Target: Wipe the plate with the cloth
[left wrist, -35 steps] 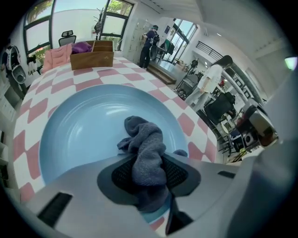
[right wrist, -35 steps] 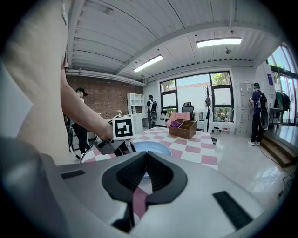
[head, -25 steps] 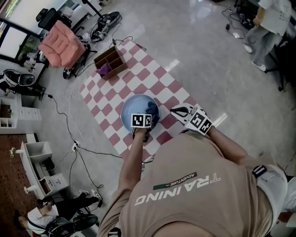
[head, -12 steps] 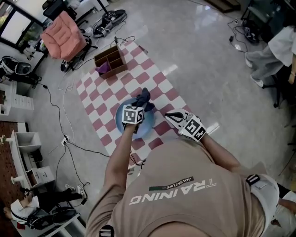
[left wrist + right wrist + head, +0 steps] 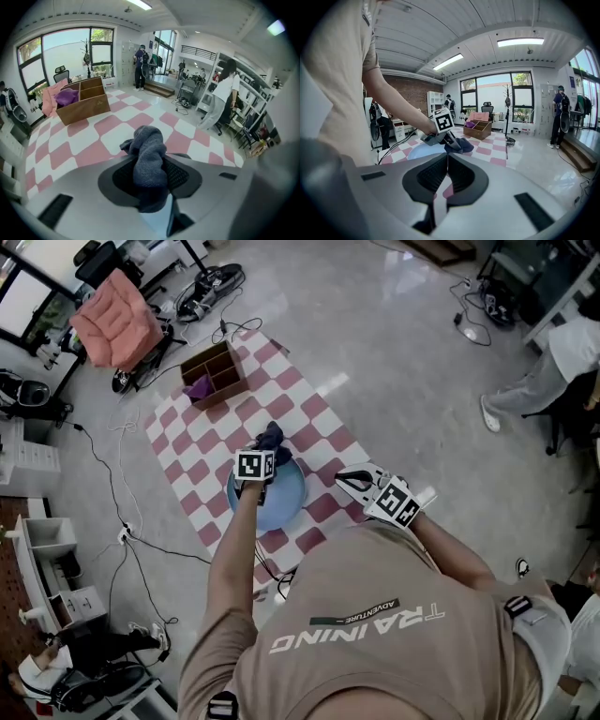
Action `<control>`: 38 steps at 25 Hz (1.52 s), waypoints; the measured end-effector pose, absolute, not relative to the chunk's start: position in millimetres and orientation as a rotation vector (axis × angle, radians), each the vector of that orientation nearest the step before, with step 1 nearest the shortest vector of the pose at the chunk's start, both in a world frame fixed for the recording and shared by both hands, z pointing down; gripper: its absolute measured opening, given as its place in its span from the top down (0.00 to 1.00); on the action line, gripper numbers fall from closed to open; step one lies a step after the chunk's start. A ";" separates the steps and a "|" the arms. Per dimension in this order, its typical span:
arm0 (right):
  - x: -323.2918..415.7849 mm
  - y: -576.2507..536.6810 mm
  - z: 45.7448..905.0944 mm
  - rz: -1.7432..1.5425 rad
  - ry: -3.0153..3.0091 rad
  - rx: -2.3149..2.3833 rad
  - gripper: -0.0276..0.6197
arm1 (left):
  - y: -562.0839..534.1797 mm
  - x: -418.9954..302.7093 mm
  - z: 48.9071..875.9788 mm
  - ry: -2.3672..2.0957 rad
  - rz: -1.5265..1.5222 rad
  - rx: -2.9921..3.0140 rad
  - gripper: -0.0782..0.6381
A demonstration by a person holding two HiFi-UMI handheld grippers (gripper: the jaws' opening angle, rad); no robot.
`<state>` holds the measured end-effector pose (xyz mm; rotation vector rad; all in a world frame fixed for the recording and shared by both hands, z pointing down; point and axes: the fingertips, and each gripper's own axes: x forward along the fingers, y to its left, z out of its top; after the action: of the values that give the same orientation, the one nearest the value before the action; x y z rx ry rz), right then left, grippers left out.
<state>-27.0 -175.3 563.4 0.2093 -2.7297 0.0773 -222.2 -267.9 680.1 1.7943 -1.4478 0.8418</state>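
Note:
On the pink-and-white checked mat (image 5: pixel 309 418) lies a light blue plate (image 5: pixel 279 498), also in the right gripper view (image 5: pixel 423 151). My left gripper (image 5: pixel 265 450) is shut on a dark blue cloth (image 5: pixel 271 435) and hangs over the plate's far rim, the cloth bunched beyond the rim. In the left gripper view the cloth (image 5: pixel 147 140) fills the gap between the jaws of the left gripper (image 5: pixel 150 165). To the right of the plate, my right gripper (image 5: pixel 345 476) is shut with nothing in it (image 5: pixel 447 161), and it looks at the left gripper (image 5: pixel 449 138) and the cloth (image 5: pixel 460 146).
A wooden compartment box (image 5: pixel 216 371) with a purple cloth (image 5: pixel 199 387) stands at the mat's far corner. Cables (image 5: pixel 122 474) run over the floor at the left. A pink chair (image 5: pixel 117 324) stands at the far left, and a person (image 5: pixel 534 381) at the right.
My left gripper has carried the cloth across the plate, from its near side to the far rim. The right gripper has stayed beside the plate.

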 end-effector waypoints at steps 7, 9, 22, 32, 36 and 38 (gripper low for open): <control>-37.3 -166.4 559.2 0.055 -2.716 0.152 0.93 | -232.0 -297.9 682.0 -1.531 0.876 1.558 0.69; -41.5 -160.1 560.4 0.052 -2.714 0.123 0.93 | -212.3 -317.9 681.4 -1.543 0.876 1.482 0.69; -89.1 -103.4 573.0 0.051 -2.731 -0.114 0.93 | -69.3 -306.1 688.8 -1.546 0.781 1.430 0.69; -113.0 -95.2 571.0 0.035 -2.763 -0.141 0.93 | -41.5 -215.6 686.5 -1.496 0.772 1.594 0.69; -104.7 -105.5 573.3 0.059 -2.769 -0.078 0.93 | -59.0 -168.7 684.1 -1.387 0.764 1.677 0.69; -100.0 -116.3 572.4 0.069 -2.779 -0.025 0.93 | -73.0 -149.4 687.1 -1.341 0.760 1.709 0.69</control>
<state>-100.0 -116.3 572.4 -0.0248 -2.7787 0.0694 -149.4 -73.0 687.1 1.7095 -1.3408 0.7600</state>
